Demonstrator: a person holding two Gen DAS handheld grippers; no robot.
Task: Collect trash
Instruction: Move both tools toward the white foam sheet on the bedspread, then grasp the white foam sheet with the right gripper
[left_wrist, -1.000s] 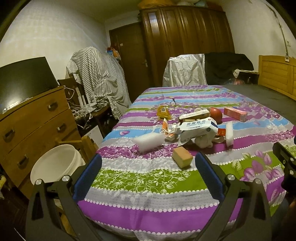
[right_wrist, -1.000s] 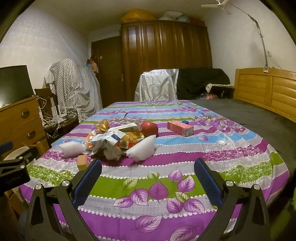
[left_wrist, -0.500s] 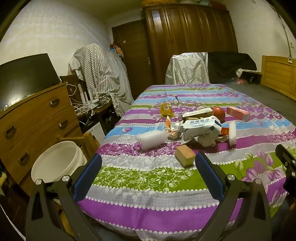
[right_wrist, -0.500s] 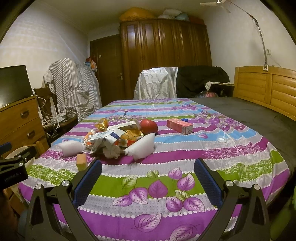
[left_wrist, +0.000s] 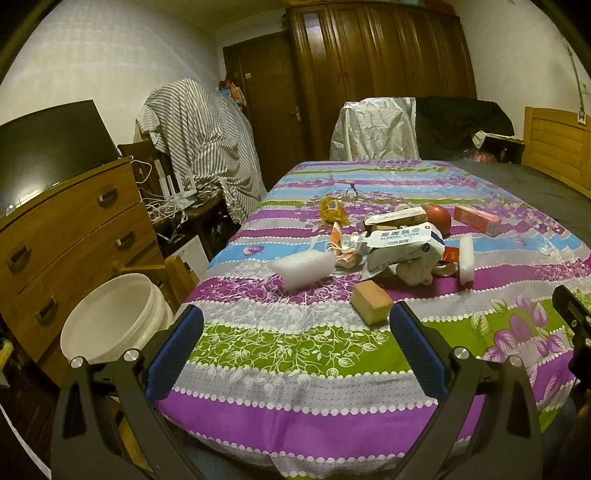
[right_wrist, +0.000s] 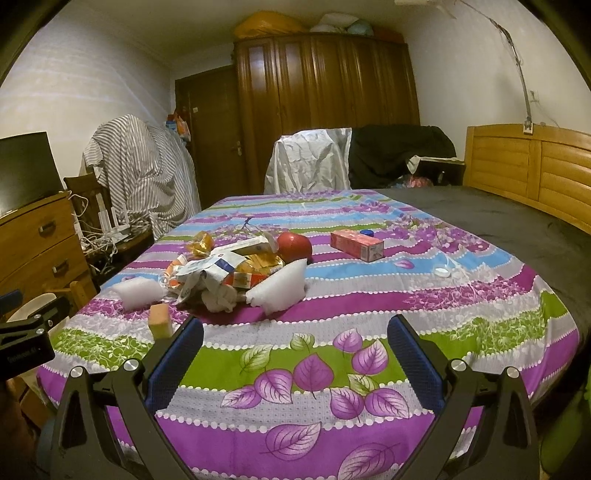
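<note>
A heap of trash lies on the striped bedspread (left_wrist: 295, 354): an alcohol-wipes packet (left_wrist: 400, 242), crumpled tissue (left_wrist: 415, 271), white foam pieces (left_wrist: 304, 266), an orange sponge block (left_wrist: 371, 306), a red apple (left_wrist: 439, 218) and a pink box (left_wrist: 478, 220). The heap also shows in the right wrist view (right_wrist: 225, 269). A white bucket (left_wrist: 110, 325) stands on the floor left of the bed. My left gripper (left_wrist: 295, 350) is open and empty, short of the sponge. My right gripper (right_wrist: 293, 354) is open and empty over the bed's near edge.
A wooden dresser (left_wrist: 66, 236) with a dark screen (left_wrist: 48, 147) stands at the left, behind the bucket. A chair draped in striped cloth (left_wrist: 199, 140) and a wardrobe (left_wrist: 376, 74) are at the back. A wooden headboard (right_wrist: 535, 170) runs along the right.
Both grippers have drawn back slightly from the bed and lifted a little; more of the bucket and near bed edge shows. Nothing on the bed has moved.
</note>
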